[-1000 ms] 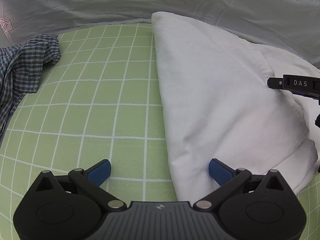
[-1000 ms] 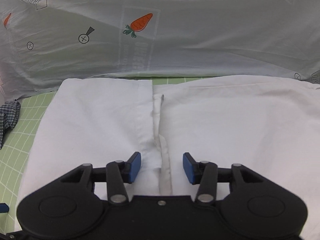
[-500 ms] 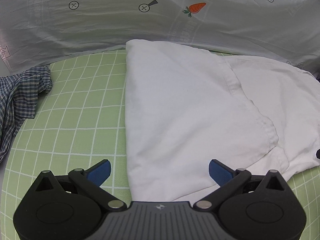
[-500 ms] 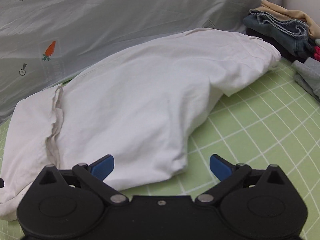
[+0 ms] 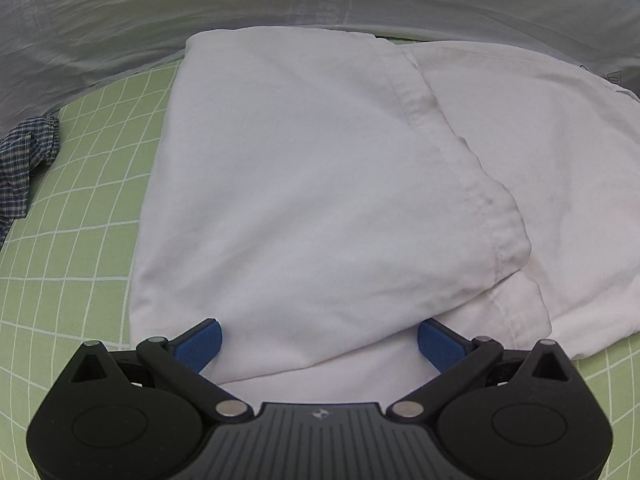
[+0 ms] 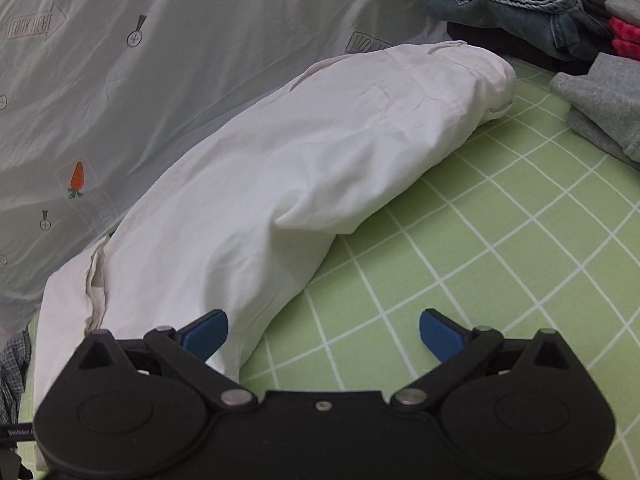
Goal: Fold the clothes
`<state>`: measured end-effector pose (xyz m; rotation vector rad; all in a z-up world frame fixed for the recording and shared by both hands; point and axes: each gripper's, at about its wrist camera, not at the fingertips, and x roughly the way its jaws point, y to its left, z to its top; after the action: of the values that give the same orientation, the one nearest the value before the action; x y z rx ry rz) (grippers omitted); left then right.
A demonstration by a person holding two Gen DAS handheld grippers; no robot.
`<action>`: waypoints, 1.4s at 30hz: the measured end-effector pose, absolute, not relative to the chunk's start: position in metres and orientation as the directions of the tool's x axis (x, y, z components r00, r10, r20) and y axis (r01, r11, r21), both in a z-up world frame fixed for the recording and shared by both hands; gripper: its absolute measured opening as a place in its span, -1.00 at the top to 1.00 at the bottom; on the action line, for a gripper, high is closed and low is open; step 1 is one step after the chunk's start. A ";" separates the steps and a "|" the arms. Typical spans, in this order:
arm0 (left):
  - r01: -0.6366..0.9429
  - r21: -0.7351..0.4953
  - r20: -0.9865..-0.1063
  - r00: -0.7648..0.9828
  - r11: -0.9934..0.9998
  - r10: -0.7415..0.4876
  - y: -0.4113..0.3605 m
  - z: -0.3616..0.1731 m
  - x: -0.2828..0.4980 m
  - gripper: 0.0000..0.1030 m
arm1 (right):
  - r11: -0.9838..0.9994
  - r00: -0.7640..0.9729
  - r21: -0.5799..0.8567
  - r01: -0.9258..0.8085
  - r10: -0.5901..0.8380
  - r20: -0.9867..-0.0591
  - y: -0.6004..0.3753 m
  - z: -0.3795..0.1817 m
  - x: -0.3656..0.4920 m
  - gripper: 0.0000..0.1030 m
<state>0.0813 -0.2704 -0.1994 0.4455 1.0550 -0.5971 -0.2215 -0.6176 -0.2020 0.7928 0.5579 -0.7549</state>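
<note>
A white garment (image 5: 320,184) lies folded on the green checked sheet (image 5: 80,240), one panel laid over the other with a hemmed edge running down its right side. My left gripper (image 5: 318,344) hovers wide open above its near edge, blue pads either side of the cloth without pressing it. In the right wrist view the same white garment (image 6: 304,168) stretches from lower left to upper right. My right gripper (image 6: 324,336) is wide open at its near right edge, the left pad over the cloth, the right pad over bare sheet.
A blue plaid shirt (image 5: 24,160) lies crumpled at the left. A pale printed sheet (image 6: 160,60) with carrots rises behind. At the upper right sit a stack of folded denim (image 6: 520,12), a grey garment (image 6: 600,100) and something pink (image 6: 626,36).
My right gripper opened wide and swung from the garment's middle seam to its right side. My left gripper shifted right, from over the green sheet to over the garment's near edge.
</note>
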 end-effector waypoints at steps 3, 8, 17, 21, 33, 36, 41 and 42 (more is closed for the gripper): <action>0.664 0.066 -0.901 0.360 0.745 -0.241 -0.272 -0.201 0.082 -1.00 | 0.414 0.622 0.468 0.781 -0.437 -0.650 -0.653 -0.205 -0.230 -1.00; 0.668 0.061 -0.906 0.350 0.742 -0.240 -0.274 -0.202 0.087 -1.00 | 0.346 0.577 0.462 0.816 -0.532 -0.620 -0.711 -0.209 -0.218 -1.00; 0.657 0.058 -0.907 0.350 0.751 -0.236 -0.277 -0.203 0.086 -1.00 | 0.293 0.471 0.370 0.882 -0.589 -0.657 -0.767 -0.205 -0.181 -0.66; 0.652 0.057 -0.904 0.354 0.756 -0.237 -0.278 -0.203 0.084 -1.00 | 0.273 0.503 0.429 0.861 -0.579 -0.642 -0.769 -0.197 -0.190 0.32; 0.639 0.049 -0.907 0.350 0.768 -0.233 -0.278 -0.202 0.079 -1.00 | 0.726 0.782 0.334 0.600 -0.444 -0.438 -0.655 -0.106 -0.104 0.74; 0.639 0.047 -0.902 0.358 0.768 -0.243 -0.277 -0.202 0.078 -1.00 | 0.762 0.819 0.376 0.527 -0.336 -0.466 -0.625 -0.117 -0.075 0.74; 0.638 0.045 -0.894 0.369 0.769 -0.254 -0.275 -0.202 0.080 -1.00 | 0.773 0.771 0.414 0.481 -0.149 -0.619 -0.578 -0.164 -0.032 0.74; 0.637 0.044 -0.893 0.371 0.770 -0.255 -0.274 -0.202 0.079 -1.00 | 0.775 0.763 0.408 0.482 -0.143 -0.630 -0.571 -0.170 -0.031 0.74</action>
<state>0.0794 -0.2744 -0.2021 0.4191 1.0443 -0.5940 -0.0309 -0.5713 -0.1699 0.5930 0.6148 -0.3627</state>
